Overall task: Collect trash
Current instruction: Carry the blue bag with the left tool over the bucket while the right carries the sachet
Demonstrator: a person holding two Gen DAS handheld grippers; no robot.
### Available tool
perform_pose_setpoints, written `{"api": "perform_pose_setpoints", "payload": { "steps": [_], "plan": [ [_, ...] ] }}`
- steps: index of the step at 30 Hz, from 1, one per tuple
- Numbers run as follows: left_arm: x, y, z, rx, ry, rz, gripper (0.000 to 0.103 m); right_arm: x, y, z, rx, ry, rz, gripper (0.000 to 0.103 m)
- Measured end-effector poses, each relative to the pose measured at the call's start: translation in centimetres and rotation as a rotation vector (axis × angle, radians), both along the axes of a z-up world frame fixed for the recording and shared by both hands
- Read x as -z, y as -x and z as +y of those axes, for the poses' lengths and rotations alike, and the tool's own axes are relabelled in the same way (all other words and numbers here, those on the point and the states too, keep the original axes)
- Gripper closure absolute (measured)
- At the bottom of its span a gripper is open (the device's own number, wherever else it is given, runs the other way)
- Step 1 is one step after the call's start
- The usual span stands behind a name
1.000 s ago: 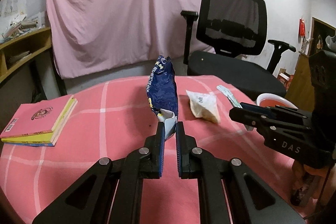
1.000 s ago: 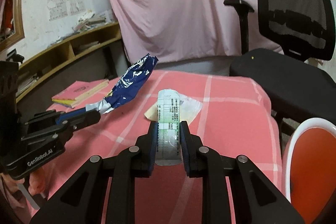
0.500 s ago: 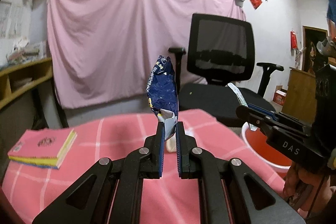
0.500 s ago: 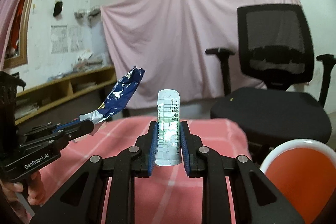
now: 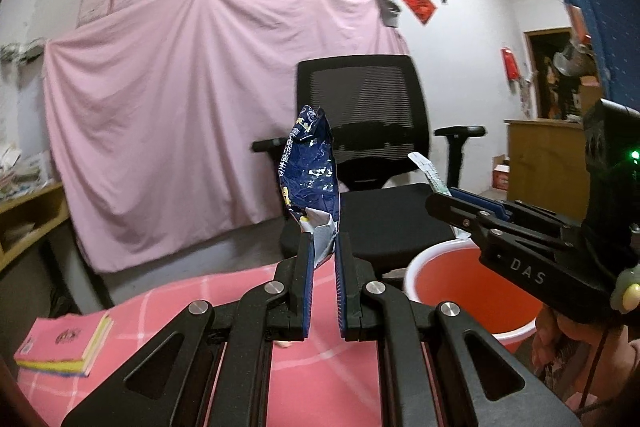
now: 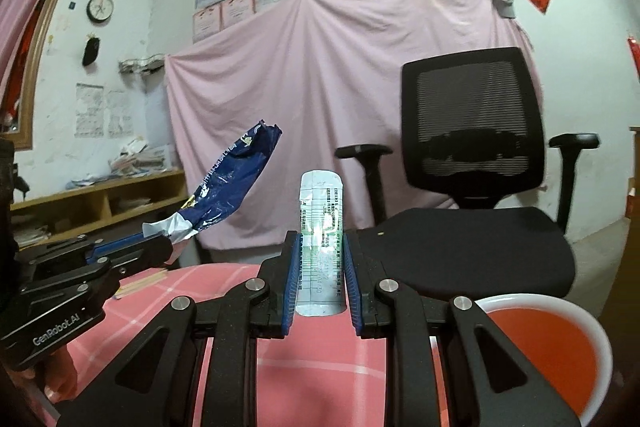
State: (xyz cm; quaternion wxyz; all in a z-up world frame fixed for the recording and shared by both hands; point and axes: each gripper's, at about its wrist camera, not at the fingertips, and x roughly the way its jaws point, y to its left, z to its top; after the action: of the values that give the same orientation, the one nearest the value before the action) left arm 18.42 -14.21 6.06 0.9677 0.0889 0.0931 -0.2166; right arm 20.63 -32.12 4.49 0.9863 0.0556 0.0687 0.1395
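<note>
Blue wrapper (image 5: pixel 310 171); pink checked tablecloth (image 5: pixel 168 311)

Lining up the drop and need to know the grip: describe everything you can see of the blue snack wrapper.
The blue snack wrapper is a crumpled, glossy foil-like bag, dark blue with white and yellow print and a torn, silvery lower end. It stands upright in the air, touching nothing else. The left gripper is shut on that silvery end, holding it above the pink table edge, left of the red bucket.
</note>
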Motion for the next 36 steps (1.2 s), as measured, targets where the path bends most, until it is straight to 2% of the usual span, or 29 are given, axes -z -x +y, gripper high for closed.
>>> {"api": "perform_pose_setpoints", "payload": {
  "steps": [3, 10, 16, 25, 31, 36],
  "plan": [
    [0.0, -0.1, -2.0, 0.048, -0.016, 0.009, 0.095, 0.1, 0.3, -2.1, 0.043, -0.020, 0.011, 0.084],
    [0.5, -1.2, -7.4, 0.147, -0.017, 0.095, 0.095, 0.8, 0.4, -6.3, 0.143, -0.083, 0.077, 0.083],
    [0.6, -1.7, -10.5, 0.200, -0.029, 0.117, 0.095, 1.3, 0.3, -8.7, 0.203, -0.117, 0.126, 0.083],
    [1.3, -2.9, -11.9, 0.234, -0.017, 0.195, 0.095, 2.3, -0.3, -10.3, 0.250, -0.140, 0.202, 0.083],
    [1.5, -4.1, -11.9, 0.249, 0.027, 0.289, 0.095, 2.8, -0.6, -10.9, 0.261, -0.152, 0.245, 0.083],
    [1.6, -4.4, -12.3, 0.257, 0.037, 0.315, 0.095, 3.1, -0.7, -11.3, 0.269, -0.164, 0.267, 0.083]
  ]
}}
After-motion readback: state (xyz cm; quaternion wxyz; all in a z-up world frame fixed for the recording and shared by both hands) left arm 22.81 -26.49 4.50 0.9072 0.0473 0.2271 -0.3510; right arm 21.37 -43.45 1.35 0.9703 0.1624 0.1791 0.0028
